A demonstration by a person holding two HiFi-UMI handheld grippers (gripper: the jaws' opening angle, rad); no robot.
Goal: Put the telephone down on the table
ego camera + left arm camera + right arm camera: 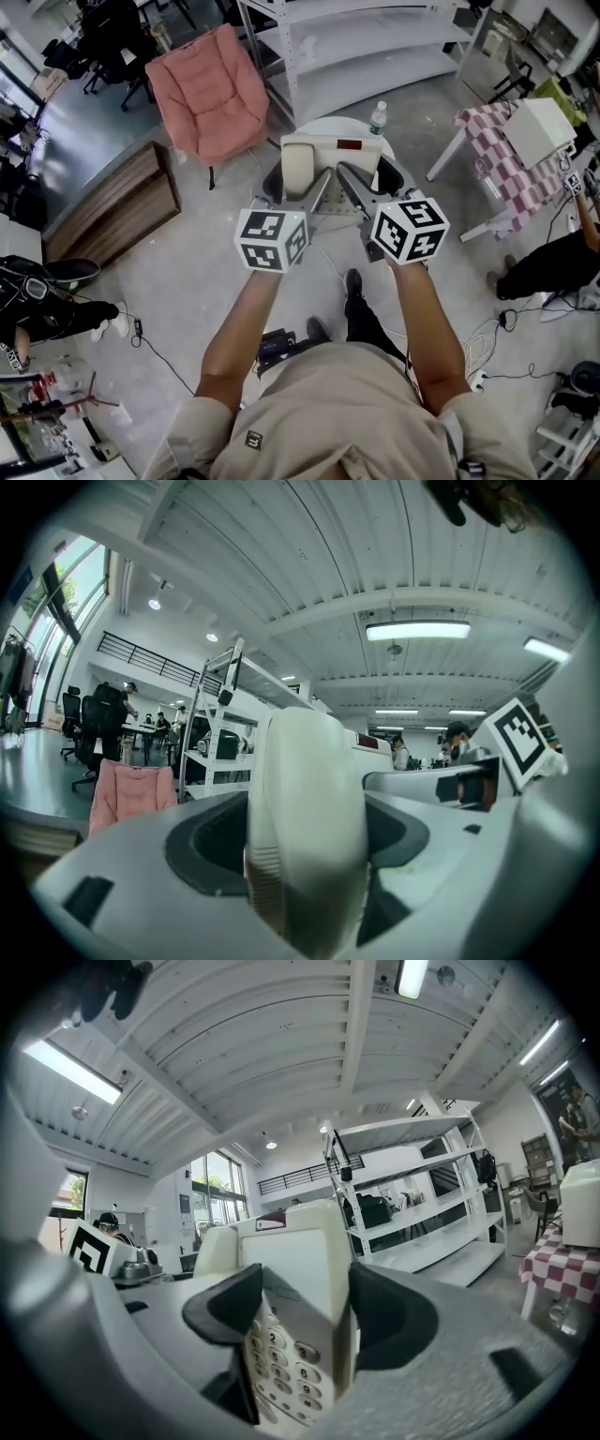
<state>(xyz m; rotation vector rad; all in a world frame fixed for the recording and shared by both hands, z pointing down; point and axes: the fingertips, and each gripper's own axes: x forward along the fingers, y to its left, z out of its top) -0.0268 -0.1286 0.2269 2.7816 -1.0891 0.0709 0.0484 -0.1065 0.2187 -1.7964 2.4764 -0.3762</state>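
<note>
**Q:** What do your claws hold, above the grey concrete floor?

**A:** Both are on the telephone [339, 155]. My left claw [305, 855] is clamped on the cream handset [309, 789], with a dark pad pressed to each side of it. My right claw [300, 1321] is closed on the body of the set. Its jaws grip the two edges, and the keypad [281, 1368] faces the camera between them.

**Q:** And where is the set?

**A:** Straight ahead of me at 12 o'clock, carried between the two claws over a small round white table [323, 127]. From the head camera I cannot tell whether its base touches the tabletop. The handset lies along the body's 9 o'clock side. A dark red label [349, 144] sits near the body's far edge.

**Q:** What stands around it?

**A:** A water bottle [377, 117] stands upright on the table, at 1 o'clock from the phone and just beside it. A pink padded chair [208, 89] sits at 10 o'clock, well apart from the table. White metal shelving [375, 47] runs across 12 o'clock beyond the table. A second table under a pink-and-white checked cloth [497, 159] is at 2 o'clock, with a white box [541, 129] on it. A low wooden bench [112, 211] lies at 9 o'clock.
</note>
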